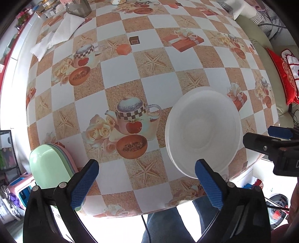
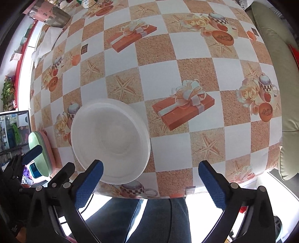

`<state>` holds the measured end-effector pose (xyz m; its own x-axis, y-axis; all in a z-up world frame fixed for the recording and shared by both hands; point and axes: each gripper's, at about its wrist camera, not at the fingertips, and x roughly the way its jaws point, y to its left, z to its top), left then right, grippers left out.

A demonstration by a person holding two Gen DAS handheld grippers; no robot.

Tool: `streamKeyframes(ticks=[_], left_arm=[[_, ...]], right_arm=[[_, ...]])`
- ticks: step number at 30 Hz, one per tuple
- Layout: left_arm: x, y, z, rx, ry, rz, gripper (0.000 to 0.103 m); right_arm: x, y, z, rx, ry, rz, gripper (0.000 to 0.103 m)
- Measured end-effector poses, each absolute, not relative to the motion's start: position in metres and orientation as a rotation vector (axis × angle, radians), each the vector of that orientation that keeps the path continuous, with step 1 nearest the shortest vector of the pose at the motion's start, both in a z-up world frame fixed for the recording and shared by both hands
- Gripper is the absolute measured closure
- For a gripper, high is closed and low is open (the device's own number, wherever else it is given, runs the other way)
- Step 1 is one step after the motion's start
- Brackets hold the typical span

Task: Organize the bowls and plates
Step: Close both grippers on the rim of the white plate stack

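Note:
A stack of white bowls [image 1: 202, 130] sits near the table's front edge; it also shows in the right wrist view [image 2: 110, 138]. A stack of plates, green on top with grey and pink under it [image 1: 49, 164], lies at the front left corner, seen also in the right wrist view [image 2: 40, 155]. My left gripper [image 1: 147, 183] is open and empty above the front edge, between the plates and the bowls. My right gripper [image 2: 151, 179] is open and empty, just right of the bowls. Its fingers [image 1: 280, 131] show at the right of the left wrist view.
The table has a checkered cloth [image 1: 149, 61] with teapot and gift prints. White paper napkins [image 1: 58, 35] and a grey container [image 1: 78, 7] lie at the far left. A sofa with a red cushion [image 1: 287, 74] stands right of the table. My legs are below the front edge.

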<state>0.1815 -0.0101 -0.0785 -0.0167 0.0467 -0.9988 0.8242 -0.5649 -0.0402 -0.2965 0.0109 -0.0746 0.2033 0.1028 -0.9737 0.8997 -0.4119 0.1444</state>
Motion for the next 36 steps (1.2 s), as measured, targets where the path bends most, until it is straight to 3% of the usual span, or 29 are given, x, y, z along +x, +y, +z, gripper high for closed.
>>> streamKeyframes(ticks=[15, 27, 36], left_arm=[[0.18, -0.017, -0.091, 1.658, 0.944, -1.578, 0.0], [0.157, -0.025, -0.14, 1.703, 0.95, -1.495, 0.0], [0.108, -0.015, -0.162, 1.748, 0.9, -1.554, 0.0]], right_arm=[[-0.306, 0.02, -0.092, 1.752, 0.977, -1.305, 0.001], [-0.302, 0.001, -0.135, 1.679, 1.151, -1.3, 0.001], [-0.338, 0.009, -0.135, 1.639, 1.202, -1.376, 0.001]])
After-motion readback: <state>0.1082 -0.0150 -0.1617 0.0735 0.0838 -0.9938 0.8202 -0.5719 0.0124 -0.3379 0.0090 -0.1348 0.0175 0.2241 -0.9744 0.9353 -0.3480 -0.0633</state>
